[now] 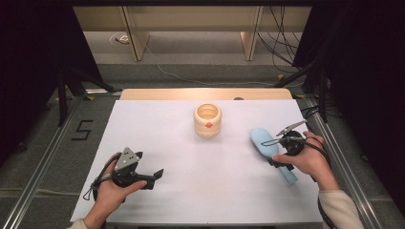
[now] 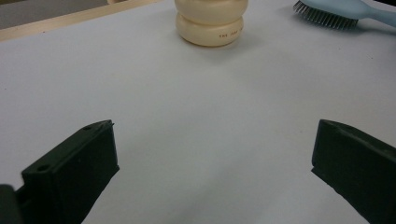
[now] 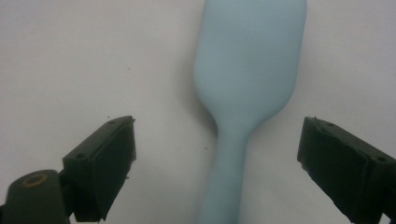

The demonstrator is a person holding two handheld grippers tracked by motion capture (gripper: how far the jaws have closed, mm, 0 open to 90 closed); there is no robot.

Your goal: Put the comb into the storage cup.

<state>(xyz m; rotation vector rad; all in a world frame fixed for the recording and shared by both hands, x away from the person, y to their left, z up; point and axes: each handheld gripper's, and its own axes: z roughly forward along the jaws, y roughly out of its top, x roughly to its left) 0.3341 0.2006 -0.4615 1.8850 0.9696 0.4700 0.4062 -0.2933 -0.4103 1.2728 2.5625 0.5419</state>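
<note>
Brush on the mat, both grippers apart.

High view: we see the brush [image 1: 265,141] lying bristles down at the mat's [image 1: 210,167] right side, right gripper [image 1: 278,151] over its handle, left gripper [image 1: 155,177] idle, the jar [image 1: 207,120] well apart.
Left gripper view: our jaws stand wide over bare mat.
Right gripper view: our jaws straddle the handle without touching. We judge the brush [image 3: 247,84] light, stiff and smooth; grip the narrow neck.

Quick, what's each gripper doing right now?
Left gripper: open, empty.
Right gripper: open over the hairbrush handle, not gripping.
</note>
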